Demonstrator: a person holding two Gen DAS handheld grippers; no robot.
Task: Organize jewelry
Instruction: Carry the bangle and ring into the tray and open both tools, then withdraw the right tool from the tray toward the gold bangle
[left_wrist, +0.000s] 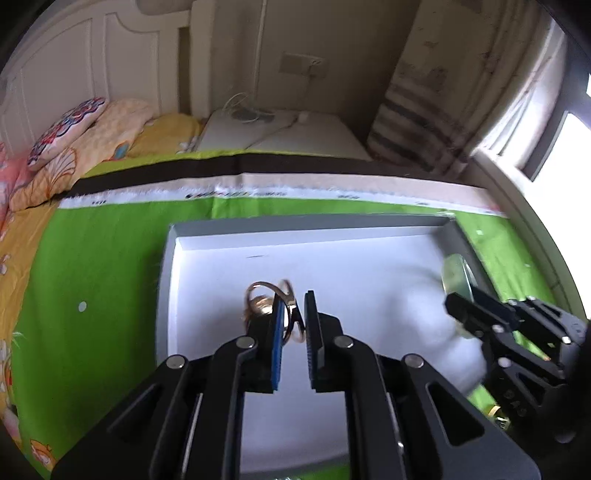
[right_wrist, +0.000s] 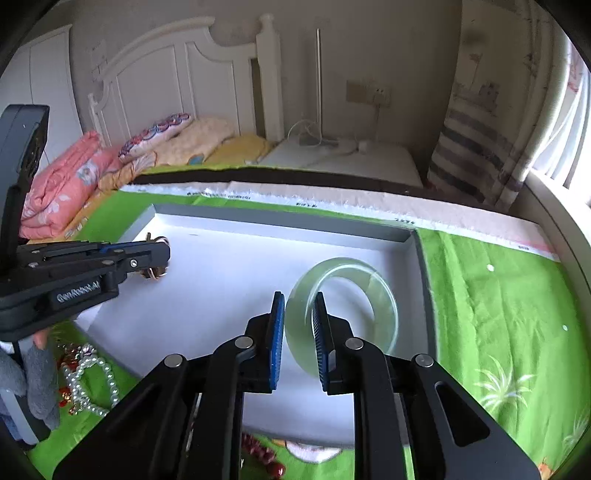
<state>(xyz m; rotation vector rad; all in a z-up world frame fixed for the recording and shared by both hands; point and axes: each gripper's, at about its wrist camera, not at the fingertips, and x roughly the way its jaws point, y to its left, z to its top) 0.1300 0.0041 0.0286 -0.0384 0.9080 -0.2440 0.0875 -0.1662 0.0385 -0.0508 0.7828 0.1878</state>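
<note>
A shallow white tray (left_wrist: 207, 258) with grey walls (right_wrist: 258, 218) lies on the green cloth. My left gripper (left_wrist: 295, 314) hangs over the tray, its jaws a little apart, with a rose-gold bangle (left_wrist: 269, 299) between the fingers and around the left finger. It also shows in the right wrist view (right_wrist: 157, 254). My right gripper (right_wrist: 298, 314) is shut on the rim of a pale green jade bangle (right_wrist: 369, 280), held upright over the tray's right side. The right gripper shows in the left wrist view (left_wrist: 465, 310).
A pearl necklace (right_wrist: 92, 376) and red beads (right_wrist: 266, 458) lie on the green cloth (right_wrist: 498, 314) at the tray's near edge. A bed with pillows (right_wrist: 74, 177) lies behind, a striped curtain (right_wrist: 476, 147) and window at the right.
</note>
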